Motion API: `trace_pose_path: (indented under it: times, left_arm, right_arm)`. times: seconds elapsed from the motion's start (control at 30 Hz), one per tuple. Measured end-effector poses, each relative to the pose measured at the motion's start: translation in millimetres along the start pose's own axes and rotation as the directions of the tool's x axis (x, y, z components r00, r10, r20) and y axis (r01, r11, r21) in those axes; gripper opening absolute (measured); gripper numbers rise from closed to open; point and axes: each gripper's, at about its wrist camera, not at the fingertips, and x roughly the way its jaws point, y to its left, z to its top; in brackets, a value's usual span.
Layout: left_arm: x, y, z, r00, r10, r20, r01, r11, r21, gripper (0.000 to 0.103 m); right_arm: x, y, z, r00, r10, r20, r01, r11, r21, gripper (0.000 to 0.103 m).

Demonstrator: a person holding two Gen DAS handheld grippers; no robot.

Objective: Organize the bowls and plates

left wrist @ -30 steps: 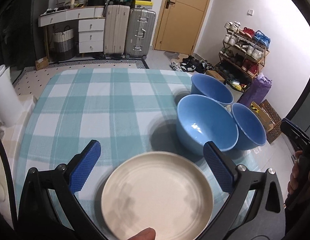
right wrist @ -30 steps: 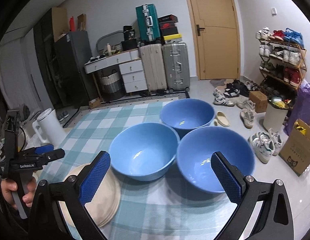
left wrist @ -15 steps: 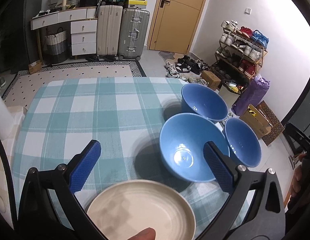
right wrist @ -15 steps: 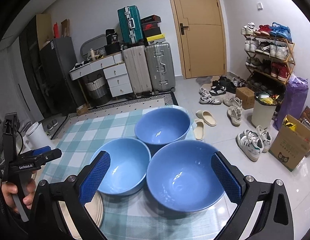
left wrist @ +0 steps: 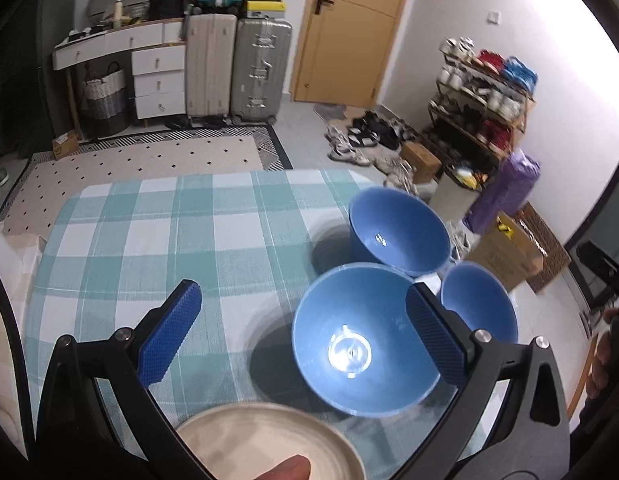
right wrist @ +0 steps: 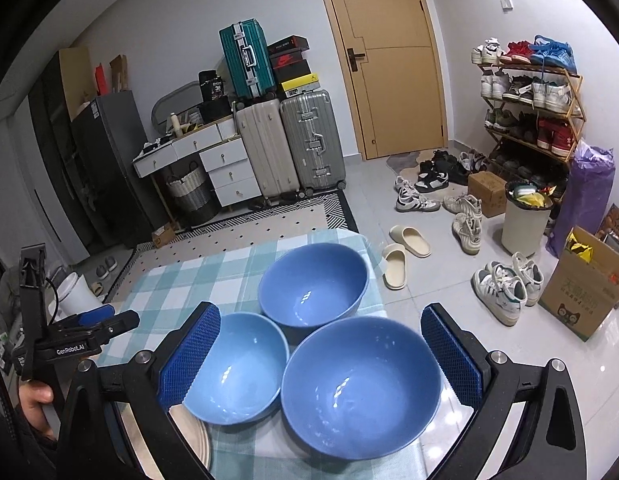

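Observation:
Three blue bowls stand close together at the right end of the checked table (left wrist: 157,240). In the left wrist view the nearest bowl (left wrist: 363,340) is partly between my open left gripper (left wrist: 305,336), with one bowl (left wrist: 399,230) beyond and one (left wrist: 479,304) to the right. A cream plate (left wrist: 265,444) lies below the gripper at the near edge. In the right wrist view my open right gripper (right wrist: 321,348) is above the near bowl (right wrist: 361,386), with a bowl (right wrist: 239,368) to the left, a bowl (right wrist: 313,284) behind, and the plate's rim (right wrist: 195,436) at the lower left. Both grippers are empty.
The table's right edge lies just beyond the bowls, with floor, shoes (right wrist: 501,284) and a cardboard box (right wrist: 585,284) below. A white cup (right wrist: 75,292) stands left of the table. Suitcases (right wrist: 289,144), drawers and a door are at the back wall.
Both grippers have risen and pulled back. In the left view the plate slid toward the bottom edge. In the right view the near bowl came between the open fingers.

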Motion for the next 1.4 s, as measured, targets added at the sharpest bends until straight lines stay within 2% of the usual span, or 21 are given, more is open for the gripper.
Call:
trace_pose_path:
  times: [0.47,0.9,1.4]
  left_arm:
    - [51.5,-11.7,32.7,0.999,-0.001,-0.050,0.000,1.000,-0.013,0.102]
    - [125.7,-31.8,43.3,0.991,-0.010,-0.134,0.014,1.000,0.025,0.102]
    - [193.8,-29.4,54.7,0.979,-0.005,-0.204,0.011,1.000,0.030,0.102]
  right_arm:
    - [39.5,-11.9,20.8,0.997,0.003,-0.073,-0.004,1.000,-0.006,0.102]
    - [86.3,-24.5,32.1,0.991,-0.021,-0.135,0.018,1.000,-0.021,0.102]
    - [159.7,-25.8,33.9,0.978,-0.025,-0.209,0.020,0.999,-0.025,0.102]
